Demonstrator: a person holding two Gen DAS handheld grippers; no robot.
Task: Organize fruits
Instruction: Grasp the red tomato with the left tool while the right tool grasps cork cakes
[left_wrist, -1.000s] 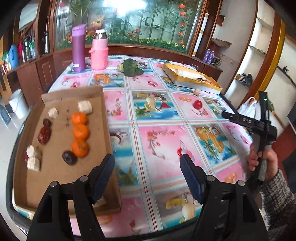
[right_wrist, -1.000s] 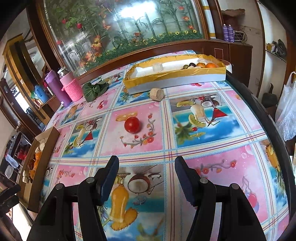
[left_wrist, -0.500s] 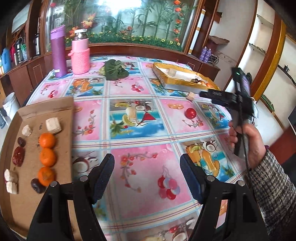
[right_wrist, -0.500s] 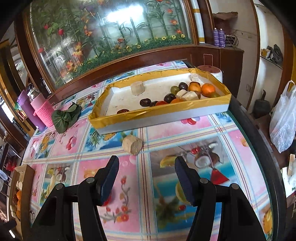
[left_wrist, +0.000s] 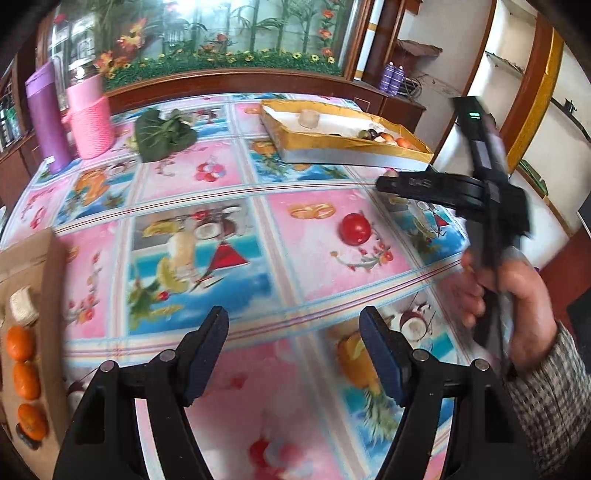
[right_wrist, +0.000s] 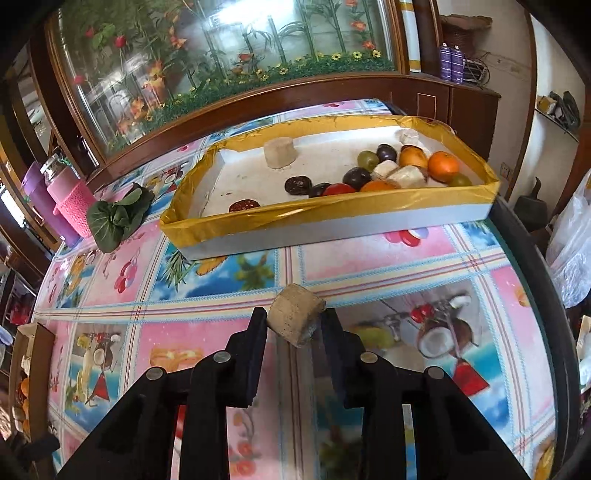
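Closing right gripper (right_wrist: 293, 325) fingers apparently pinch beige chunk (right_wrist: 295, 318).

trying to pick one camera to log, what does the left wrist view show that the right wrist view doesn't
Left wrist only: the red tomato loose on the cloth, the empty left tongs, and the hand gripping the right tool.
Right wrist only: the right tongs, which have just been closing, on the tan cylindrical piece.
Both: the gold-rimmed tray, the green leafy bundle, the pink bottle.
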